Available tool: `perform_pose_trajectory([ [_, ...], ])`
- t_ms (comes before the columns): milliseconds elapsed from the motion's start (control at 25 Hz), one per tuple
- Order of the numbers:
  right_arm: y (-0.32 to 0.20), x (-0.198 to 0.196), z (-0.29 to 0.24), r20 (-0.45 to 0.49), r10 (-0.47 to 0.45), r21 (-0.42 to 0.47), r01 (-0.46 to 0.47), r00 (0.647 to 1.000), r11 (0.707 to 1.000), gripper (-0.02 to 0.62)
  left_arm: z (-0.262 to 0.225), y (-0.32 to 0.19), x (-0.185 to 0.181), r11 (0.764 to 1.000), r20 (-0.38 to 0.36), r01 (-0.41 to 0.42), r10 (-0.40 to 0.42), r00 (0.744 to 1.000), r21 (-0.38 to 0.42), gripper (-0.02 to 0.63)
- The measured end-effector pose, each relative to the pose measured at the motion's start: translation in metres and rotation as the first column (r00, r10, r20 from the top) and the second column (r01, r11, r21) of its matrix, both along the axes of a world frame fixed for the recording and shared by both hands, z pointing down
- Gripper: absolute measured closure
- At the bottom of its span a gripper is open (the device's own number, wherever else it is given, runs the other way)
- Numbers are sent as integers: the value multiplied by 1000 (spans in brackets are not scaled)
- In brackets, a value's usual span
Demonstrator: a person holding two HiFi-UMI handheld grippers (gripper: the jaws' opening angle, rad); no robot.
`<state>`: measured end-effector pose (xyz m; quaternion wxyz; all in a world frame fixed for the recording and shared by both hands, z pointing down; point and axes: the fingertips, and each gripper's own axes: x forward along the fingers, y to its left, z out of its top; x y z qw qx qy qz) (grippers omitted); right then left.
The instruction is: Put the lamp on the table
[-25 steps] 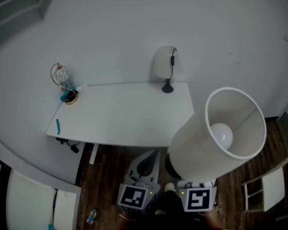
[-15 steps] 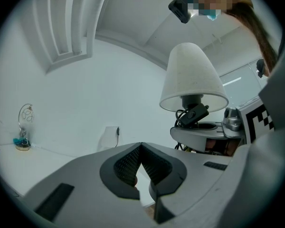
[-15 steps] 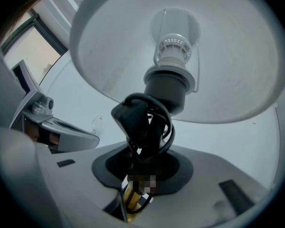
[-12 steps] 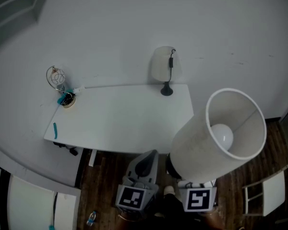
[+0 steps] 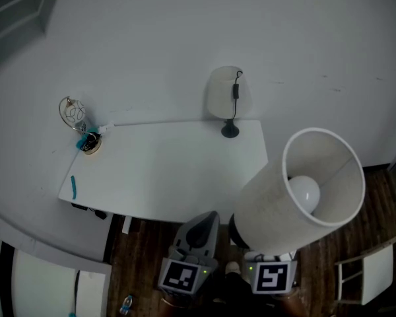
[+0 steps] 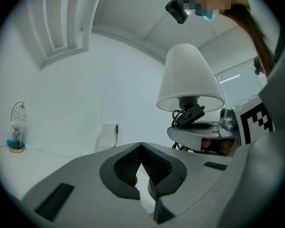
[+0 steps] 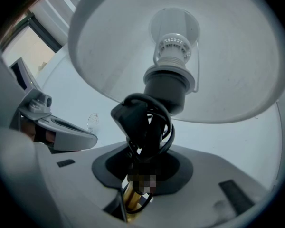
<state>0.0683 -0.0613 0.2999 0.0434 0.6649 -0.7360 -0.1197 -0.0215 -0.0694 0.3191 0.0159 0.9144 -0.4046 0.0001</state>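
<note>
The lamp (image 5: 302, 200) has a wide white shade, a bulb (image 7: 174, 30) and a dark cord bundled round its brass stem (image 7: 129, 196). My right gripper (image 7: 135, 186) is shut on that stem and carries the lamp upright, in front of the white table's (image 5: 165, 170) right front corner. In the head view the shade hides its jaws and only its marker cube (image 5: 272, 277) shows. My left gripper (image 5: 197, 224) is level beside it at the table's front edge, shut with nothing held, its tips touching (image 6: 141, 147). The lamp (image 6: 190, 80) shows to its right.
A small white lamp (image 5: 228, 99) on a black foot stands at the table's back right against the wall. A wire ornament (image 5: 74, 119) sits at the back left corner and a teal pen (image 5: 73, 187) lies near the left edge. A white chair (image 5: 366, 276) is on the wooden floor at right.
Both grippers, the right one with the lamp, have moved toward the table. Its front edge now lies closer to them in the head view. The grip on the lamp is unchanged.
</note>
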Motion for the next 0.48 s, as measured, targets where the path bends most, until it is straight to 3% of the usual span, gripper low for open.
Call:
perform_pose_trajectory([
  [480, -49, 10, 9, 32, -18, -20, 19, 999, 1000, 485, 7, -48, 11, 1000, 12, 18, -18, 1000, -7, 603],
])
